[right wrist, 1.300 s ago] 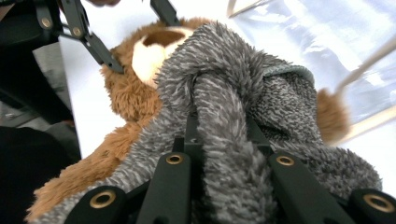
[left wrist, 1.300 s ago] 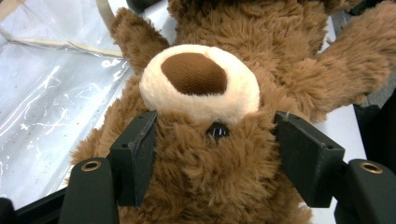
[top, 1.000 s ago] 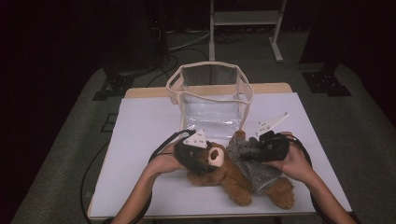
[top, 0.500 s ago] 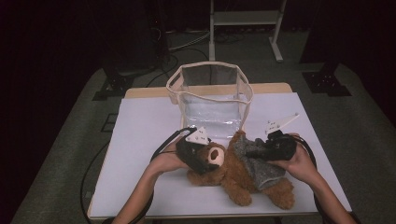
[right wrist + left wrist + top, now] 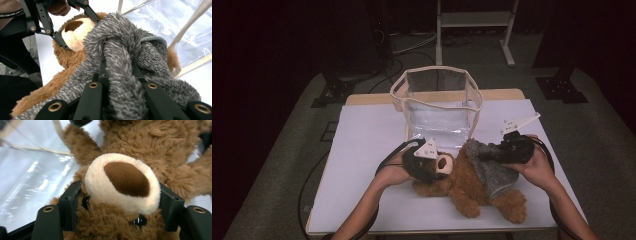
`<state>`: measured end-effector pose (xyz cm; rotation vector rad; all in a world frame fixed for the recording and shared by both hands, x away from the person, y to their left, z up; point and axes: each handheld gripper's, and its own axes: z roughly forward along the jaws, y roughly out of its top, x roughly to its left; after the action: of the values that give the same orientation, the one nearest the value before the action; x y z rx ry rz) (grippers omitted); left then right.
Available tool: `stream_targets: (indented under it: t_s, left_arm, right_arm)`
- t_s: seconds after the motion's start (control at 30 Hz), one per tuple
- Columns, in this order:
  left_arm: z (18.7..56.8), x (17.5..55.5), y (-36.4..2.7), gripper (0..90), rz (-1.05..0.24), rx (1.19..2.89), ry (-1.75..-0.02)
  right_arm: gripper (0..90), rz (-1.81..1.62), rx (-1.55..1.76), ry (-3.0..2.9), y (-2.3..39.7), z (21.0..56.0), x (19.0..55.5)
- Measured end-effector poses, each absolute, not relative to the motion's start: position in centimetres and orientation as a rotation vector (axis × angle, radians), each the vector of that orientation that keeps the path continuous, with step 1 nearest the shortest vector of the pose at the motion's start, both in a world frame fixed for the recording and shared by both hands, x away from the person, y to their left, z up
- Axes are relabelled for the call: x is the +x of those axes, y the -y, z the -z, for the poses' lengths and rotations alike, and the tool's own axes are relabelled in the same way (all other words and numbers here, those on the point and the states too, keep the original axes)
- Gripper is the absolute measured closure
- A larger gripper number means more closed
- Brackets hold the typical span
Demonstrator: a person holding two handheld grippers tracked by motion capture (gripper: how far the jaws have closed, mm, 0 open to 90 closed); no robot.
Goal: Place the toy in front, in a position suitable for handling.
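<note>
the teddy bear [image 5: 472, 187] lies lengthwise between both tools, left tool [image 5: 432, 169] just closing onto its head, right tool [image 5: 484, 156] clamped on its grey sweater [image 5: 492, 167], clear bag [image 5: 439, 107] right behind.

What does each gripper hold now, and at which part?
The left gripper clamps the teddy bear by its head; the right gripper pinches a fold of the bear's grey fleece garment.

Lab-like recording space: dark surround, white-covered table [image 5: 362, 150], metal stand [image 5: 474, 20], floor cables [image 5: 412, 42].

We look down from above the table [image 5: 372, 150]; both gripper cameras sit close against the same teddy bear [image 5: 462, 185].
</note>
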<state>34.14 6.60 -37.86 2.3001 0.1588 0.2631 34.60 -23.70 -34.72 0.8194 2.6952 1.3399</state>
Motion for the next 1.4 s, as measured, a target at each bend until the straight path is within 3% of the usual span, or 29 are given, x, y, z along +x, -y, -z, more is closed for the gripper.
stream_targets:
  t_s: [0.3,0.43,0.67,0.8,0.87,1.1,1.27,1.4]
  left_arm:
    - [36.2,34.6,-8.6,33.3,-0.406,2.315,-0.239]
    - [37.8,33.5,-9.7,31.9,-0.357,2.336,-0.264]
    - [36.9,32.8,-10.2,19.3,-0.294,2.317,-0.227]
    - [36.1,32.9,-9.8,19.3,-0.238,2.297,-0.181]
    - [36.1,32.9,-9.9,28.1,-0.213,2.282,-0.175]
    - [37.3,32.4,-10.0,32.2,-0.191,2.334,-0.159]
    - [36.6,32.0,-10.5,31.0,-0.172,2.331,-0.130]
    - [36.0,32.6,-10.7,22.9,-0.152,2.291,-0.164]
  right_arm:
    - [76.6,-1.370,0.841,-2.696,22.3,34.7,37.2]
    - [76.6,-1.358,0.819,-2.759,21.2,36.2,36.8]
    - [76.9,-1.399,0.775,-2.785,21.0,37.4,34.6]
    - [76.9,-1.393,0.765,-2.782,21.1,37.5,33.7]
    - [76.9,-1.396,0.762,-2.784,21.1,37.5,33.6]
    - [76.7,-1.348,0.735,-2.722,20.3,35.3,34.1]
    - [76.7,-1.320,0.713,-2.794,18.9,36.6,34.1]
    - [76.9,-1.378,0.693,-2.799,19.4,37.3,32.8]
